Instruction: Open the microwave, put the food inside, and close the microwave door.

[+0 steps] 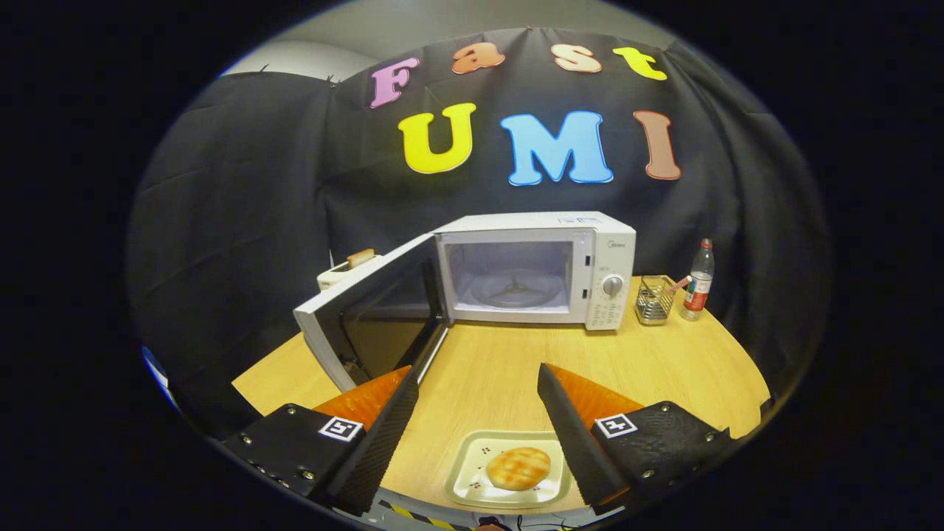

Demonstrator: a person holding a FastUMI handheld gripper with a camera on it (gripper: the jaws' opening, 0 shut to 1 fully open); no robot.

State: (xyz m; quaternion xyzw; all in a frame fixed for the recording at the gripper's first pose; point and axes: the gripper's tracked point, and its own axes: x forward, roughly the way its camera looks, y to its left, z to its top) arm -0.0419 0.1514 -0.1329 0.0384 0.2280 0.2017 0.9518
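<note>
A white microwave (542, 267) stands at the back of the wooden table, beyond my fingers. Its door (372, 313) is swung wide open to the left, and the cavity with its glass turntable (514, 287) is bare. A round golden bun (518, 467) lies on a pale square plate (472, 472) at the table's near edge, low between my fingers. My gripper (478, 380) is open above the plate, with nothing held between the fingers. The left fingertip sits close to the lower corner of the open door.
A wire mesh holder (653, 299) and a plastic bottle (698, 280) stand right of the microwave. A white toaster (346, 270) with a slice of bread in it sits behind the open door. The table (664, 361) has a curved edge on the right.
</note>
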